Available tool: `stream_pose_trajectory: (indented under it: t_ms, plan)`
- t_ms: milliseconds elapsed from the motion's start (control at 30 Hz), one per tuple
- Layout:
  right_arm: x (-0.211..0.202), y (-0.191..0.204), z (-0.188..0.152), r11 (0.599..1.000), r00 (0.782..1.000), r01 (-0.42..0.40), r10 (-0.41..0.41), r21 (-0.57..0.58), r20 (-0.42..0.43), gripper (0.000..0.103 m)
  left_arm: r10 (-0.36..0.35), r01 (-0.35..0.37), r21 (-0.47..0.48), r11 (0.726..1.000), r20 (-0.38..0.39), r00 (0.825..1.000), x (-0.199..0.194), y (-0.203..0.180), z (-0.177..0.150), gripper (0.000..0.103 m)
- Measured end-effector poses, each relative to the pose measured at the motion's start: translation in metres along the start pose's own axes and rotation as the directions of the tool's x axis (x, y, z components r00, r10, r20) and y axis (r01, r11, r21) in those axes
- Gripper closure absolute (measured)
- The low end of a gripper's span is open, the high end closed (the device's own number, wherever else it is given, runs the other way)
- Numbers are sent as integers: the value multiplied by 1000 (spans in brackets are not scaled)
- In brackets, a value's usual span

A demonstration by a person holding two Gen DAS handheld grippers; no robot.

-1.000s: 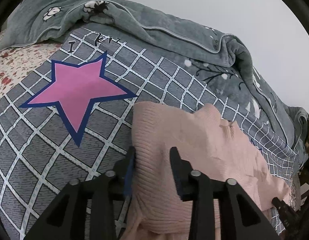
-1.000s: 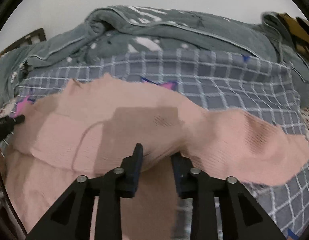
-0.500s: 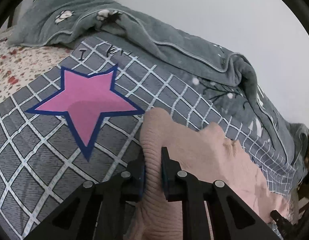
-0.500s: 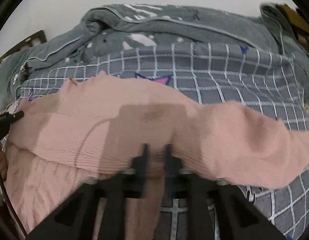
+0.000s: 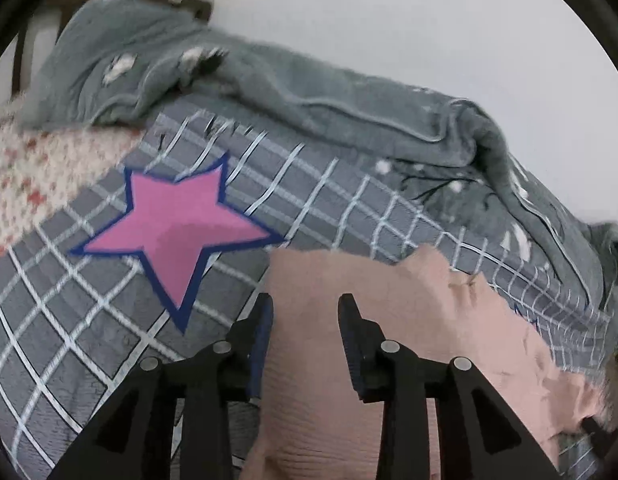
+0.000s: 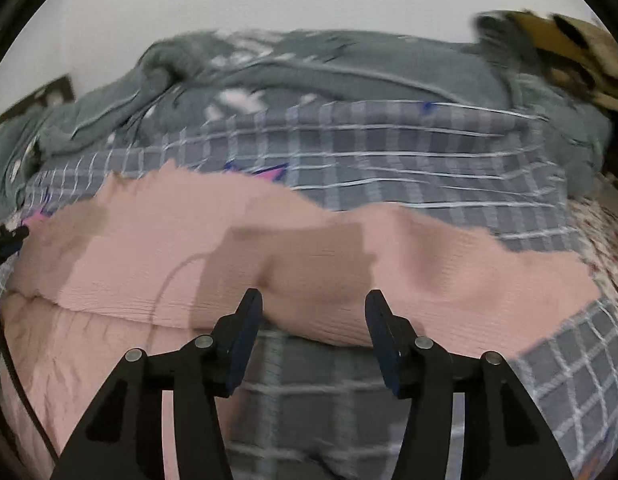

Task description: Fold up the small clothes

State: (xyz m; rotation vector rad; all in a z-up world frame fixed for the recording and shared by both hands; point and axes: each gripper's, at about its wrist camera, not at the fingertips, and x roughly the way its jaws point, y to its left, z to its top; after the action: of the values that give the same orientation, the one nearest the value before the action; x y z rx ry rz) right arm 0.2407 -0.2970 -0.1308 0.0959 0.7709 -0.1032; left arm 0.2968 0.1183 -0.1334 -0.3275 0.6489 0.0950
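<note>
A pink ribbed knit garment (image 5: 393, 312) lies on the bed, its upper part folded over the lower part (image 6: 181, 248). My left gripper (image 5: 305, 304) hovers over the garment's left edge. Its jaws are opening, with the knit between them, and the pads stand clear of it. My right gripper (image 6: 314, 298) is at the near fold edge. Its jaws are opening wide, the pink fold lies just beyond the tips, and checked cover shows between them. The left gripper's tip (image 6: 9, 238) shows at the right wrist view's left edge.
The garment rests on a grey checked cover (image 5: 89, 360) with a pink star (image 5: 181, 224). A rumpled grey blanket (image 5: 309, 92) runs along the wall behind it. A floral sheet (image 5: 25, 168) shows at the sides, and a yellow-brown patterned cloth (image 6: 569, 40) lies at the far right.
Both grippers closed on the pink knit half a second ago and have now opened, letting it go. The right gripper has pulled back from the fold.
</note>
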Motion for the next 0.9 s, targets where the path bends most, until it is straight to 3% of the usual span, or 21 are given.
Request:
stream_pose_trajectory:
  t_ms: [67,100,200,267,367,433,600,900]
  plan:
    - [-12,-26,-2,999,999,28,-29,45,21,49,-8,7,51,999,18,1000,-3,-10,-2,69]
    - [-18,-41,-5,997,999,42,-44,69,29,47,-13,12,78,997,16,1000,-3,-16,-4,64]
    - [-29,-79,-10,989,996,81,-85,127,23,46,-15,21,136,990,-50,999,8,-29,-15,58]
    - [-34,-105,-16,979,994,103,-107,174,16,46,18,-1,159,987,-103,994,20,-35,-22,58]
    - [-37,-134,-26,968,992,118,-123,221,8,45,57,-31,210,977,-119,991,26,-43,-31,57]
    - [-35,-153,-33,961,992,125,-127,246,-6,44,65,-36,242,970,-115,991,27,-49,-34,48]
    - [-21,-183,-36,946,996,87,-84,312,-25,44,90,-53,288,956,-117,989,30,-57,-38,41]
    - [16,-209,-25,910,997,35,-6,413,-72,43,107,-66,299,952,-124,986,35,-59,-40,39]
